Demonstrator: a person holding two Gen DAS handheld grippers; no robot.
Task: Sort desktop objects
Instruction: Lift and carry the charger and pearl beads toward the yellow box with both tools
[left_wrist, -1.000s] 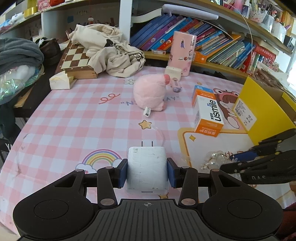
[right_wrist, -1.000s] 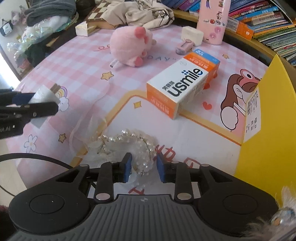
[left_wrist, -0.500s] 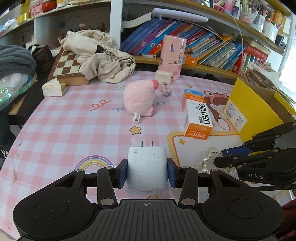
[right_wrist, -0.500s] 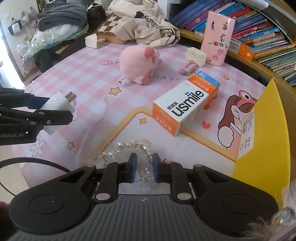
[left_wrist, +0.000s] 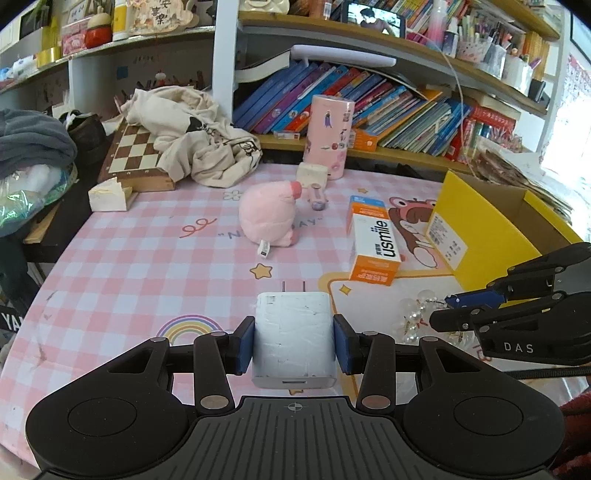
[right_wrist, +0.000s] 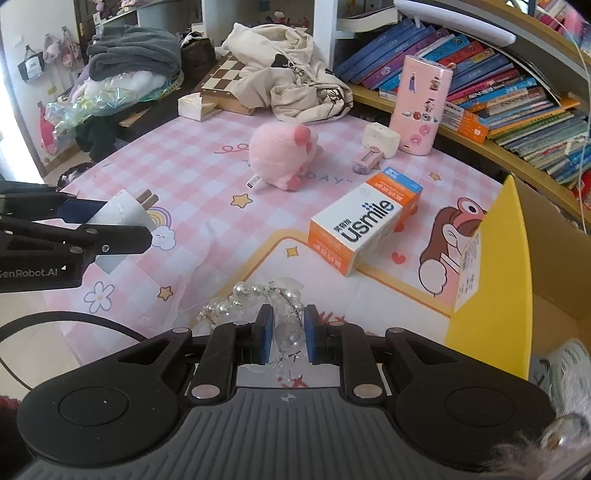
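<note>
My left gripper (left_wrist: 293, 343) is shut on a white plug-in charger (left_wrist: 291, 325), prongs pointing away, held above the pink checked tablecloth (left_wrist: 129, 266). In the right wrist view the same left gripper (right_wrist: 122, 223) and charger (right_wrist: 122, 212) show at the left edge. A pearl and clear-bead hair piece (right_wrist: 251, 291) with a sheer veil hangs in my right gripper (right_wrist: 288, 334), whose blue pads pinch it, just above the cloth. From the left wrist view, the right gripper (left_wrist: 443, 312) sits at the right with the pearl piece (left_wrist: 413, 314) under its tips.
A pink plush (left_wrist: 267, 214) and an orange-white usmile box (left_wrist: 375, 247) lie mid-table. An open yellow carton (left_wrist: 480, 236) stands at the right. At the back are a pink cylinder (left_wrist: 328, 136), a chessboard (left_wrist: 136, 155), a cream garment (left_wrist: 192, 129) and shelves of books.
The right jaws narrowed onto the pearl piece and lifted it off the cloth. Both grippers rose and drew back, so more of the table and shelves shows. The charger stays gripped.
</note>
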